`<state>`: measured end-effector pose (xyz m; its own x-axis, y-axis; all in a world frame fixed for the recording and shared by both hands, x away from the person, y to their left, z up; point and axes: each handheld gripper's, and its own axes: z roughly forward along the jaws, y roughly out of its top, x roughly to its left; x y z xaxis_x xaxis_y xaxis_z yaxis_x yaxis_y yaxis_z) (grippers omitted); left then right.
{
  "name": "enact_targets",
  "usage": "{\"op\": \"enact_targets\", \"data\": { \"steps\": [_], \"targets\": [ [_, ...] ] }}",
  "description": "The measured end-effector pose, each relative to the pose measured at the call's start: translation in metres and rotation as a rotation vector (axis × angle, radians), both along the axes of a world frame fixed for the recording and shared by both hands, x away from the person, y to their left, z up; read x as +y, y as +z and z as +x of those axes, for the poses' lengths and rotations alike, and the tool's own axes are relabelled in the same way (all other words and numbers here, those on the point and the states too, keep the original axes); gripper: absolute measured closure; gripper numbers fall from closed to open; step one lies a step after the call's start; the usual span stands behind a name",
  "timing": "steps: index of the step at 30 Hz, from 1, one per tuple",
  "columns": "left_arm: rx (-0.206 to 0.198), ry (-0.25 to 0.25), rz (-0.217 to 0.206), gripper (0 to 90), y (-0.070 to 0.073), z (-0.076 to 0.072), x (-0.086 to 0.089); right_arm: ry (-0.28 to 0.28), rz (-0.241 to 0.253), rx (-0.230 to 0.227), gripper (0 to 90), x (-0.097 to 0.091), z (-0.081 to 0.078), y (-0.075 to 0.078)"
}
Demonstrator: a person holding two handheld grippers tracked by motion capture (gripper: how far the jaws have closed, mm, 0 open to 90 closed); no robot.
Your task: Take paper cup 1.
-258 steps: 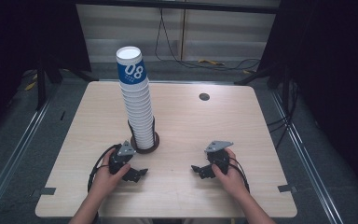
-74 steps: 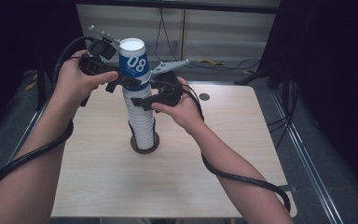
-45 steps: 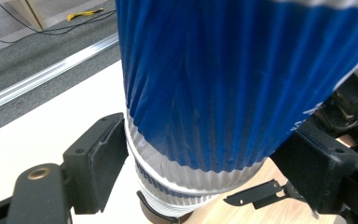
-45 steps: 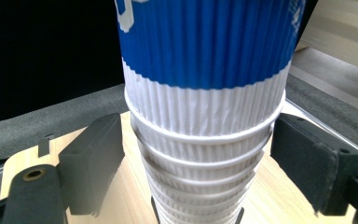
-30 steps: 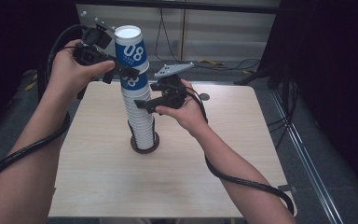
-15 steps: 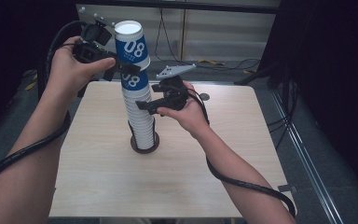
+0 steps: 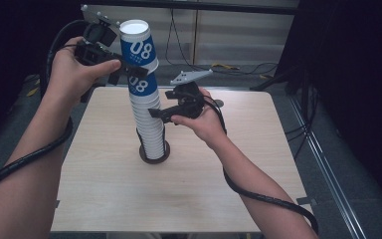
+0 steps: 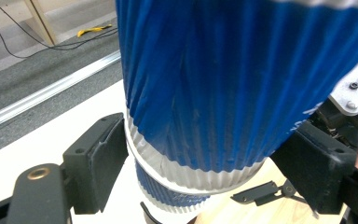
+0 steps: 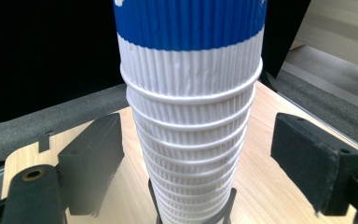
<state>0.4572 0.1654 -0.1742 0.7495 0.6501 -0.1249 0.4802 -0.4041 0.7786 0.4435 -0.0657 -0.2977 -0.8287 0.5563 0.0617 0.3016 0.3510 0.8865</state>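
A tall stack of ribbed blue-and-white paper cups (image 7: pixel 149 124) stands in a black ring base (image 7: pixel 154 152) on the wooden table (image 7: pixel 229 174). The top cup (image 7: pixel 138 45), marked 08, leans to the left, raised partly off the cup below it. My left gripper (image 7: pixel 133 68) is shut on that top cup (image 8: pixel 200 84) near its lower rim, and in the left gripper view its gripper (image 8: pixel 205 154) has a pad against each side. My right gripper (image 7: pixel 155 112) is open at mid-height around the stack (image 9: pixel 191 121). Small gaps show between both pads of the right gripper (image 9: pixel 196 163) and the cups.
A small dark disc (image 7: pixel 219 103) lies on the far side of the table, just behind the right hand. Cables trail from both grippers across the table's sides. Metal rails and grey floor run along the table's edges.
Since the earliest frame both hands have come up from the table's front edge to the stack, and the top cup has tipped and lifted. Over the last second hardly anything has moved.
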Motion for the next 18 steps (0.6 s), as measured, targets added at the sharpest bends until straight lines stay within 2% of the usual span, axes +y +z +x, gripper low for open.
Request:
{"op": "enact_targets", "data": {
  "steps": [4, 18],
  "targets": [
    [-0.004, 0.003, 0.008, 19.6, 0.001, -0.001, 0.004, -0.004, 0.000, 0.005, 16.2, -0.003, 0.000, -0.003],
    [-0.014, -0.020, -0.010, 19.5, 0.008, -0.013, 0.009, 0.000, -0.011, 0.011, 15.9, -0.005, -0.002, -0.006]
  ]
}}
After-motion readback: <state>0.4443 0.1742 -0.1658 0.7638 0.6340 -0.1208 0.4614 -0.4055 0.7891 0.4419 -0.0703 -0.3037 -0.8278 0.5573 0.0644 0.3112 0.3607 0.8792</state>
